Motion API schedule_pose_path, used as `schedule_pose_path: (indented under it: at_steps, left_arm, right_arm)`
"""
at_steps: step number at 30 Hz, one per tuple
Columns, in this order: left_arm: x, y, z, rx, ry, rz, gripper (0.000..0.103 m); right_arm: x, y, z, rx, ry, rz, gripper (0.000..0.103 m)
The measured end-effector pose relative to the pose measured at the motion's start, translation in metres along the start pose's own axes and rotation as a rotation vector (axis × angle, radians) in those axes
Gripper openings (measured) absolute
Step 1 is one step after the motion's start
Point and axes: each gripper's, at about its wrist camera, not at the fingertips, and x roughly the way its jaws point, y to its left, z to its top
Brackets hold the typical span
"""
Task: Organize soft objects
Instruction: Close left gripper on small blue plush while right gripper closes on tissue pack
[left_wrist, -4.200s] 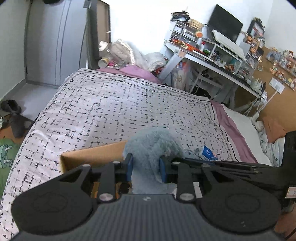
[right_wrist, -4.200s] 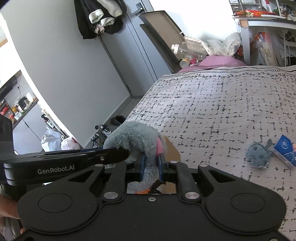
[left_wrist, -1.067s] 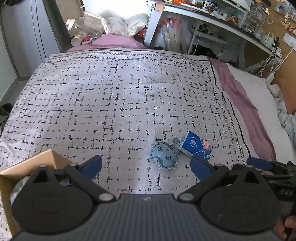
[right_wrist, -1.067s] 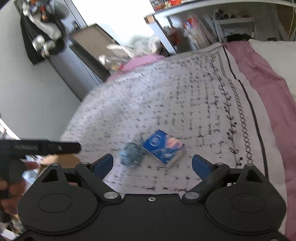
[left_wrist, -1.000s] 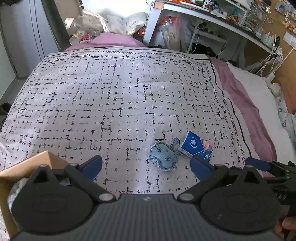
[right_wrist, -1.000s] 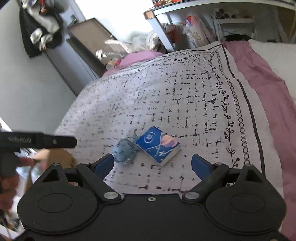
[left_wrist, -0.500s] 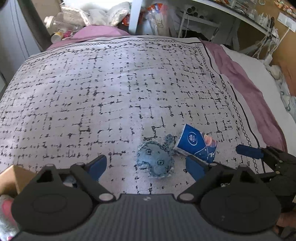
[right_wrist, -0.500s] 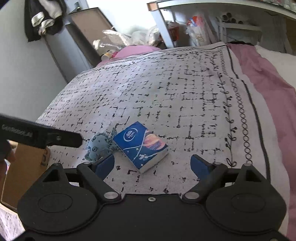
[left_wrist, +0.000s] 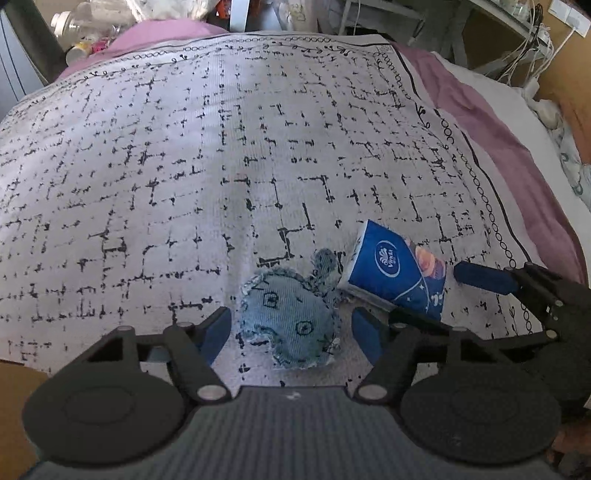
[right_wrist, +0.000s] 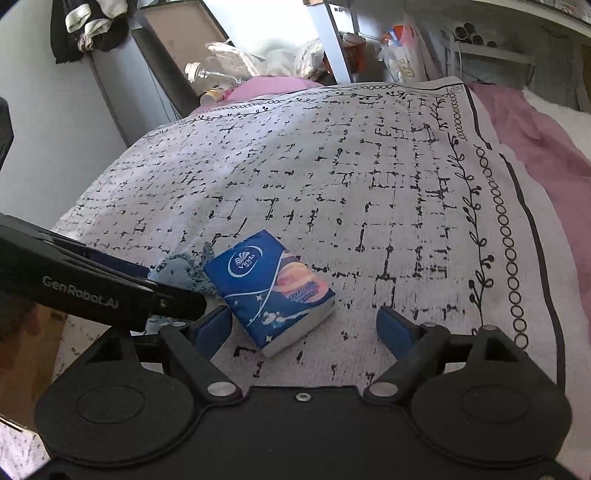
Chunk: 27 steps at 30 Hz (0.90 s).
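A small blue denim fish toy lies on the patterned bedspread. My left gripper is open, with its fingers on either side of the toy. A blue tissue pack lies just right of the toy, touching its tail. In the right wrist view the tissue pack sits between the open fingers of my right gripper, and the toy is partly hidden behind the left gripper's arm.
A cardboard box stands at the near left edge of the bed. A pink sheet runs along the right side. A desk, bottles and bags crowd the far end of the bed.
Both grippers let go of the fluffy grey toy at the box and opened. They then moved forward and down over the fish toy and the tissue pack.
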Motion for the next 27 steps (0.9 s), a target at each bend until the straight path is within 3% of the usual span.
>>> schedule_pose_path:
  at_steps: [7, 9, 11, 18, 27]
  left_arm:
    - [-0.002, 0.004, 0.0, -0.011, -0.018, -0.023, 0.039]
    - [-0.005, 0.004, 0.0, -0.016, -0.015, -0.019, 0.037]
    - [-0.009, 0.006, -0.002, -0.024, -0.015, -0.02, 0.035]
    - [-0.034, 0.009, -0.004, -0.046, -0.043, -0.013, 0.035]
    - [-0.074, 0.012, -0.014, -0.038, -0.079, -0.016, 0.035]
  right_arm:
    - [0.004, 0.002, 0.002, -0.018, -0.031, -0.012, 0.085]
    - [0.004, 0.003, 0.002, -0.017, -0.035, -0.012, 0.078]
    - [0.002, 0.004, 0.003, -0.016, -0.038, -0.012, 0.059]
    - [-0.016, 0.001, -0.001, 0.006, -0.014, -0.034, 0.058]
    - [-0.055, 0.01, 0.007, 0.032, -0.052, -0.059, 0.057]
